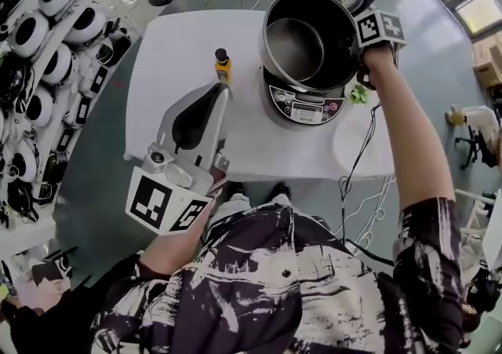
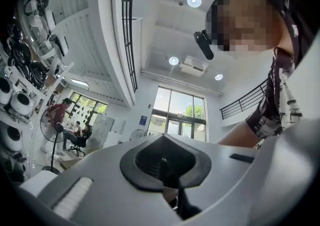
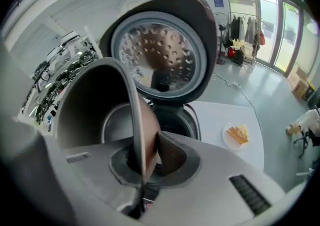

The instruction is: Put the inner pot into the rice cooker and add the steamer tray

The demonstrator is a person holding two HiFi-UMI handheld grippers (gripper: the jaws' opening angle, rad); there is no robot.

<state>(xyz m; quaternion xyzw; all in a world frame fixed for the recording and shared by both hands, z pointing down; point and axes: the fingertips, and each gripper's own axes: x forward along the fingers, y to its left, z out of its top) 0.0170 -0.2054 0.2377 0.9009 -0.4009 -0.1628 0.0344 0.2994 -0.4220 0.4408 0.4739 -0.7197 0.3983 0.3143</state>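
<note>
Two handheld claws work over a white table (image 1: 180,54). The right gripper (image 1: 361,54) is closed on the rim of the inner pot (image 1: 294,50), with the thin metal wall pinched edge-on between its jaws. In the right gripper view, the pot (image 3: 95,104) extends up and to the left of this claw (image 3: 147,162) and is tilted, with its dark inside facing the camera. Beyond the jaws and below the pot lies the open cavity of the rice cooker (image 3: 175,122), so the pot is raised above the cooker and not seated in it. The hinged lid (image 3: 157,57) stands open on the far side of the claw, showing its perforated inner plate. In the head view, the cooker's control panel (image 1: 306,107) faces the person, beside and below the same claw.

The left gripper (image 1: 223,66) is raised well apart from the cooker, on the pot's side away from the right claw. Its jaws are closed together with nothing between them. The left gripper view (image 2: 167,180) looks up at the ceiling lights and tall windows.

A small white dish (image 3: 238,134) holding a yellow item lies on the table to the right of the right claw.
</note>
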